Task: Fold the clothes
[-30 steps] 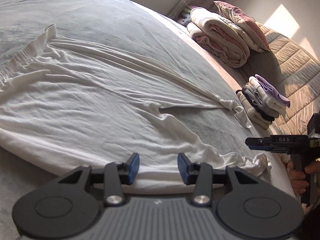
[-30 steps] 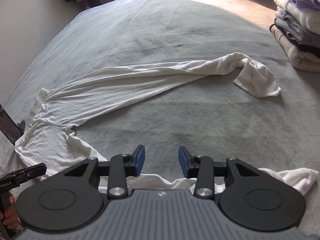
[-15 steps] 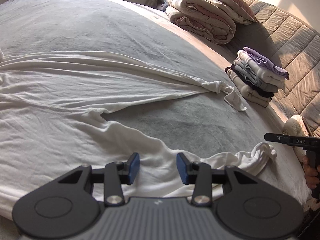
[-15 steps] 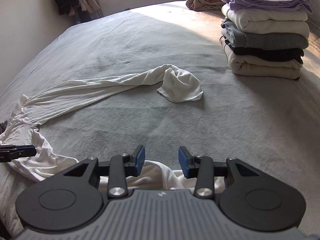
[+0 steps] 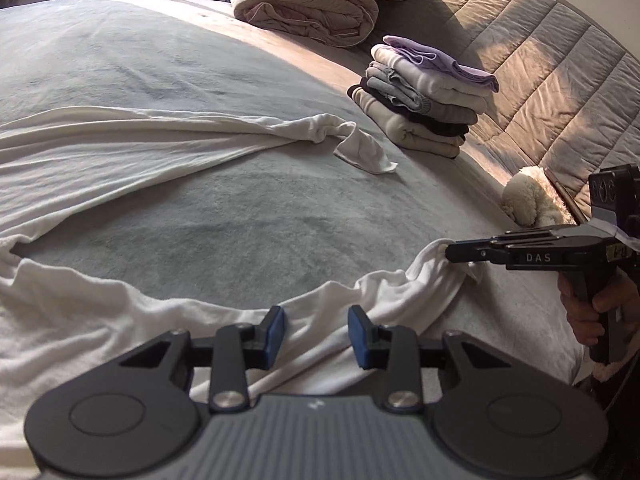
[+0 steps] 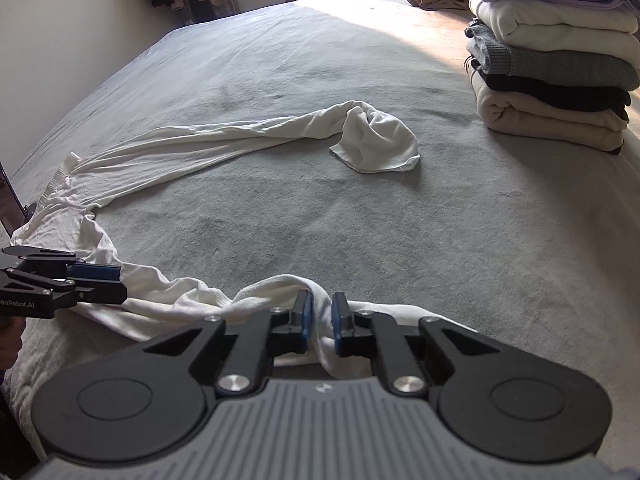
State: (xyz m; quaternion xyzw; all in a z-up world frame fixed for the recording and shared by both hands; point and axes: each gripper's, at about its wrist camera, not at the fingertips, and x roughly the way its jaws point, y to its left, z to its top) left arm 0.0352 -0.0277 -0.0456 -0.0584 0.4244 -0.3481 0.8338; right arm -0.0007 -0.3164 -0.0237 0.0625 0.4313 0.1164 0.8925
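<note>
Left wrist view: white trousers [image 5: 120,160] of thin, creased jersey lie spread flat on the bed [image 5: 240,220], which has a grey, short-pile fleecy cover; far leg runs right and ends in a twisted, flopped-over cuff, near leg runs along the bottom edge toward the right tongs [image 5: 450,254]. The garment's waist end is cut off at the left frame edge. Left tongs [image 5: 316,336], black arms with blue pads, have just been closing but stand partly open, near-leg fabric lying between the pads, no pinch visible. Right tongs come in from the right, jaws closed on the bunched cuff of the near leg, which is lifted into a peak; a hand [image 5: 592,308] wraps the black handle, partly cut off. Behind: stack of folded clothes [image 5: 424,108], lilac on top, then cream, grey, dark, beige; rolled quilt [image 5: 304,4] pale and puffy; quilted headboard [image 5: 540,64]; fluffy cream thing [image 5: 528,196] at the bed edge, can't tell what. Right wrist view: same trousers [image 6: 224,140], elastic gathered waistband at far left, partly hidden behind the left tongs [image 6: 116,280]. Right tongs [image 6: 320,322] have just been closing, pads nearly together and squeezing a fold of white cloth that hangs between them. Left tongs seen side-on over the near leg, gap not readable here. Folded stack [image 6: 552,72] at right, cut off by the frame; dark clothes hang in the far corner, blurry.
</note>
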